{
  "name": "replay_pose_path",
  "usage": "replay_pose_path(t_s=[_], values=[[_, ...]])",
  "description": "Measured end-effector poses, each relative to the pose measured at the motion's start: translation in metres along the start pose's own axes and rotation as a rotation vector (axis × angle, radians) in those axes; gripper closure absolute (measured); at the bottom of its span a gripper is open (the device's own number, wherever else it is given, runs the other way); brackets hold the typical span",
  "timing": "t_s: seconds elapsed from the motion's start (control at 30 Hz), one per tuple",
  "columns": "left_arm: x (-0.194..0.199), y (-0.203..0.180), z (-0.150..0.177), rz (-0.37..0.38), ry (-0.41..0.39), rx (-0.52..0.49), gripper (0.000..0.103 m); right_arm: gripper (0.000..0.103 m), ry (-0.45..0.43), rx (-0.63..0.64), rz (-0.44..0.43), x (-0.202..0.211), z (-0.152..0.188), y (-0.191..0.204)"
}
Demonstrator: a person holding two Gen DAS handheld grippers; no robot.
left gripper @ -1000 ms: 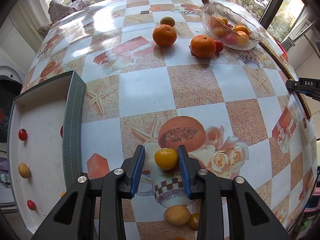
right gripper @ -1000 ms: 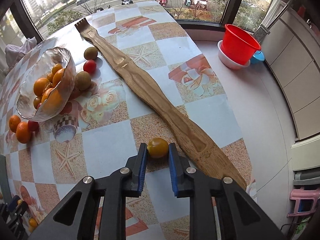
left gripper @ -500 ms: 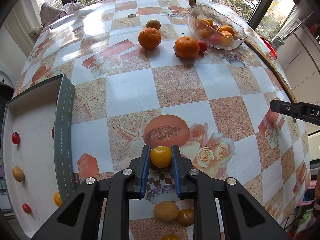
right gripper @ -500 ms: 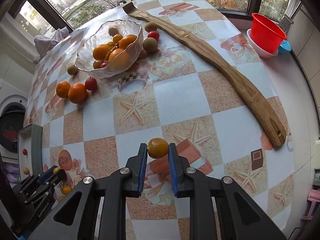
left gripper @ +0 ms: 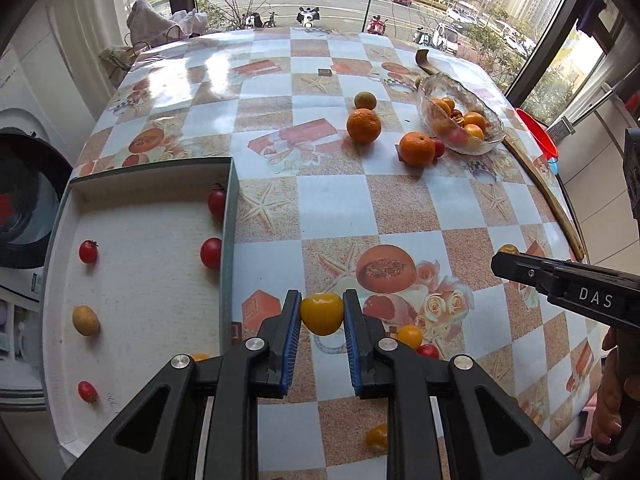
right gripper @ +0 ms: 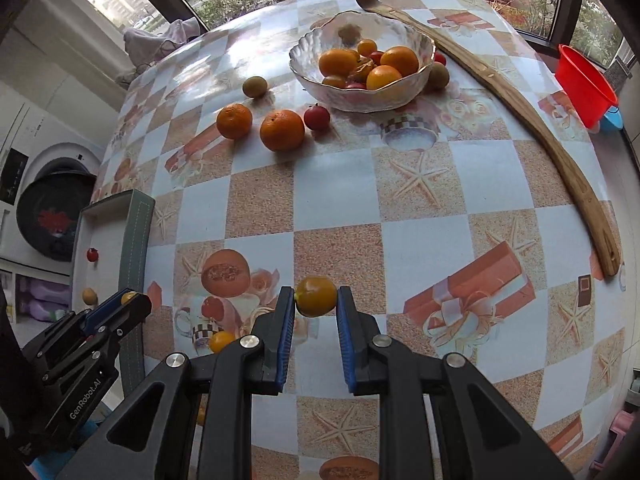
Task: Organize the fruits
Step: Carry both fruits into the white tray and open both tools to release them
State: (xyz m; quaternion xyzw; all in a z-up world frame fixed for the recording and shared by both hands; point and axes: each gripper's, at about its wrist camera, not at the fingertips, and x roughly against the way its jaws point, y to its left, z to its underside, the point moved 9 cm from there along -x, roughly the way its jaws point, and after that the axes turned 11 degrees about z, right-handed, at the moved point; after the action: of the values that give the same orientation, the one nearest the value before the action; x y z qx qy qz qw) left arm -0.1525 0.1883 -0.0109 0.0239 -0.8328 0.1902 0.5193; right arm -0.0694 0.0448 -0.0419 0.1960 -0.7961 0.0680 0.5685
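Left gripper (left gripper: pixel 322 314) is clamped on a yellow tomato (left gripper: pixel 322 314), blue pads touching both its sides, held above the table (left gripper: pixel 336 208) just right of the tray (left gripper: pixel 226 240) wall. The tomato is slightly oblong, long axis running across between the pads; which end is the stem I cannot tell.

Right gripper (right gripper: pixel 316 306) is closed on an orange-yellow fruit (right gripper: pixel 316 296) at its fingertips, over the checkered cloth near the melon print. It is nearly round, no clear long axis; a small dark mark faces the left pad.

Tray holds red tomatoes (left gripper: pixel 88 251) and a small potato (left gripper: pixel 85 321). The bowl (right gripper: pixel 362 96) with oranges sits far off, two oranges (right gripper: pixel 282 130) beside it.
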Motion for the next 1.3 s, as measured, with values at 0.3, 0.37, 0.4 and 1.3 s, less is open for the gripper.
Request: replay_pose_path(t_s=[0.3,0.37,0.4,1.3], values=[[0.04,0.084,0.029,-0.107,-0.032,0.142,0.081,0.08,0.011,0.168,-0.076,0.002,-0.001,0.097],[0.044,0.103,0.039,-0.133,-0.028,0.179,0.081,0.08,0.015,0.214,-0.092,0.001,0.0,0.121],[0.045,0.112,0.044,-0.145,-0.027,0.196,0.081,0.08,0.018,0.236,-0.1,0.001,0.001,0.133],[0.025,0.162,0.075,-0.211,0.045,0.244,0.08,0.079,0.085,0.473,-0.035,-0.075,-0.022,0.267]])
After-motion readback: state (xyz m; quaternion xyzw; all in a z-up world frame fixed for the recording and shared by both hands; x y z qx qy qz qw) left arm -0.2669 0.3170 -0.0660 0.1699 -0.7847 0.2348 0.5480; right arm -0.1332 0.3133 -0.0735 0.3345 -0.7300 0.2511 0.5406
